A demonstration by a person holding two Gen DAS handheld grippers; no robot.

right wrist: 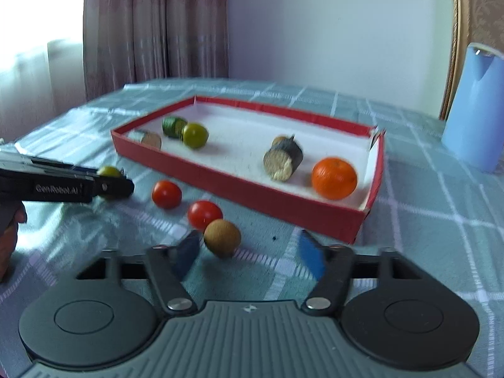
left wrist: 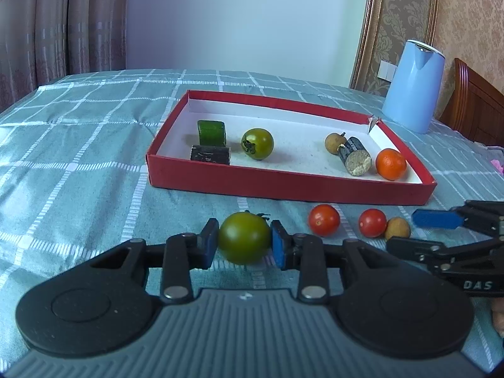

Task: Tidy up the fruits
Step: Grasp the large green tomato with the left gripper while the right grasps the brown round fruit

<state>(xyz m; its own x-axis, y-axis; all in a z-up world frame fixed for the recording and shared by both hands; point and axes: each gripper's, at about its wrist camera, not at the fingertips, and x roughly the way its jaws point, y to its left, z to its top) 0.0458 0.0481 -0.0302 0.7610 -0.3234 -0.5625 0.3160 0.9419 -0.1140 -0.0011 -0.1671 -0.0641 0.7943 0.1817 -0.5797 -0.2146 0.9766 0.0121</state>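
Observation:
My left gripper [left wrist: 244, 241] is shut on a green tomato [left wrist: 244, 237], just in front of the red box [left wrist: 283, 186]. My right gripper [right wrist: 249, 252] is open, its pads either side of a brown longan [right wrist: 222, 237] lying on the cloth. Two red cherry tomatoes [right wrist: 166, 194] [right wrist: 204, 214] lie between the grippers. The box holds a green tomato [left wrist: 257, 143], a green block [left wrist: 211, 132], two dark cane pieces [left wrist: 210, 154] [left wrist: 354, 156], a longan [left wrist: 334, 142] and an orange [left wrist: 390, 163]. The right gripper [left wrist: 406, 231] also shows at the right of the left wrist view.
A blue jug [left wrist: 412, 88] stands behind the box at the right. The checked teal cloth [left wrist: 78, 157] covers the surface. Curtains hang behind at the left, and a wooden headboard [left wrist: 472, 107] is at the far right.

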